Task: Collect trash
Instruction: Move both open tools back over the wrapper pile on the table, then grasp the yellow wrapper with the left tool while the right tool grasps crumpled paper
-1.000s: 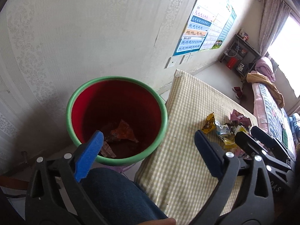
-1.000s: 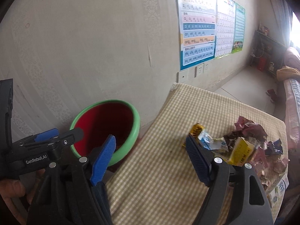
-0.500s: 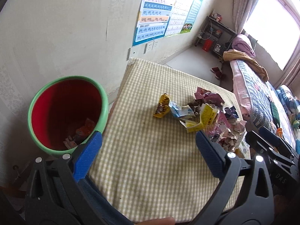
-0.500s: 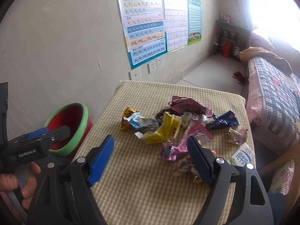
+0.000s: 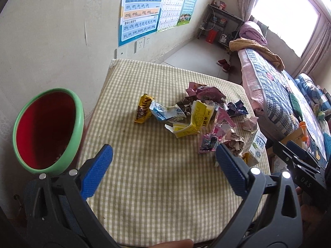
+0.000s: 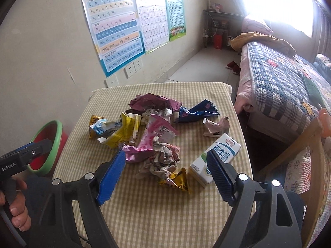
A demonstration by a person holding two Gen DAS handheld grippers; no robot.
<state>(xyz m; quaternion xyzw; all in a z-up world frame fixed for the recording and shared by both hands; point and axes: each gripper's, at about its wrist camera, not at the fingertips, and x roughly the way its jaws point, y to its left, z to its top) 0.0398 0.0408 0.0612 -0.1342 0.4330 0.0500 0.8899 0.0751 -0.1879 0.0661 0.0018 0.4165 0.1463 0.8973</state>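
Observation:
A pile of crumpled wrappers (image 6: pixel 153 132) lies on the checked table (image 6: pixel 144 206), with a white milk carton (image 6: pixel 215 159) at its right and a gold wrapper (image 6: pixel 175 180) in front. The pile also shows in the left wrist view (image 5: pixel 198 119). A red bin with a green rim (image 5: pixel 76 128) stands left of the table; it also shows in the right wrist view (image 6: pixel 55 142). My left gripper (image 5: pixel 164 169) is open and empty above the table's near half. My right gripper (image 6: pixel 165 172) is open and empty just above the near wrappers and carton.
A wall with posters (image 6: pixel 115 33) and sockets is behind the table. A bed with a plaid quilt (image 6: pixel 279 86) runs along the right. A wooden chair frame (image 6: pixel 314 148) stands at the table's right. Shoes (image 6: pixel 232 66) lie on the far floor.
Both grippers have swung right, away from the bin and toward the trash pile. The pile now sits centred in front of both. Both stayed open and empty.

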